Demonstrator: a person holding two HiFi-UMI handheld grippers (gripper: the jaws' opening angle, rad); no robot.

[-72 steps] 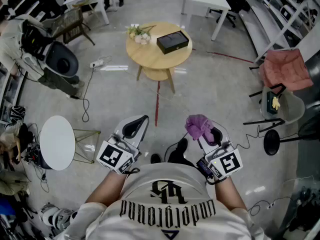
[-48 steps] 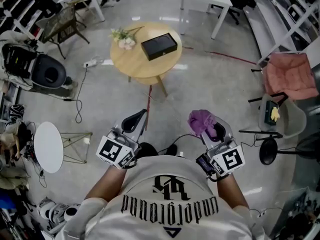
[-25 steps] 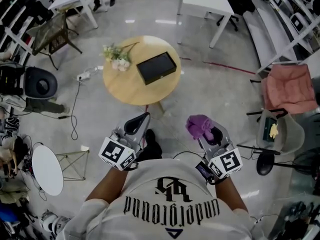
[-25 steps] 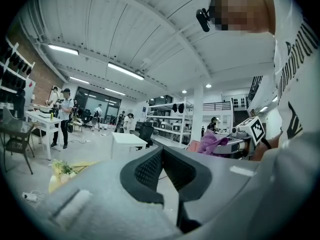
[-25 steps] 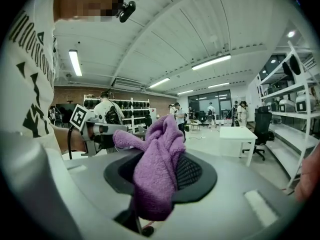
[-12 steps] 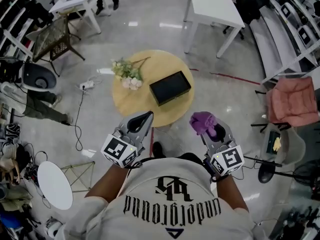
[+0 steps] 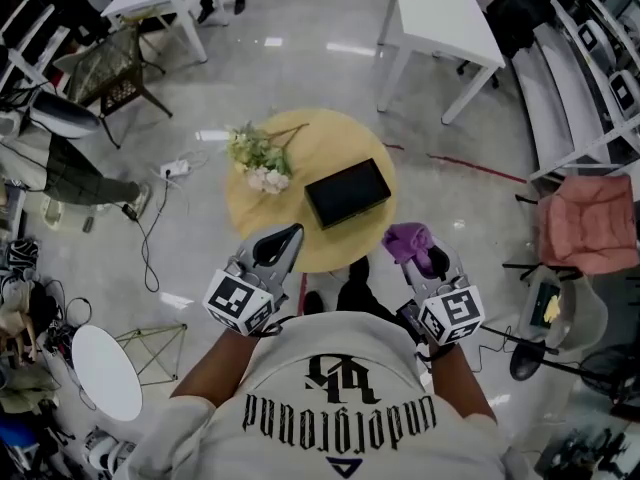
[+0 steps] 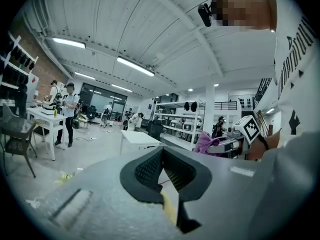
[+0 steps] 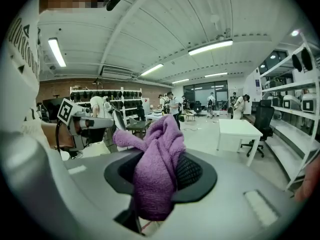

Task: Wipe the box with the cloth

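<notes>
A black box point(image 7: 347, 192) lies on the round wooden table point(image 7: 300, 238), right of a bunch of flowers point(image 7: 258, 160). My right gripper point(image 7: 418, 251) is shut on a purple cloth point(image 7: 406, 239) point(image 9: 157, 169) and hangs just right of the table's near edge. My left gripper point(image 7: 281, 243) point(image 8: 161, 176) is shut with nothing in it and hovers over the table's near edge, in front of the box. Neither gripper touches the box.
A white table point(image 7: 442, 20) stands behind the round one. At the right are a chair with a pink cushion point(image 7: 584, 230) and a stool point(image 7: 526, 356). A small white round table point(image 7: 106, 368) stands at the lower left. Cables point(image 7: 150, 230) trail over the floor.
The person has walked up to the round table; it and the box have come much nearer to both grippers. The cloth stays in the right gripper, the left stays shut.
</notes>
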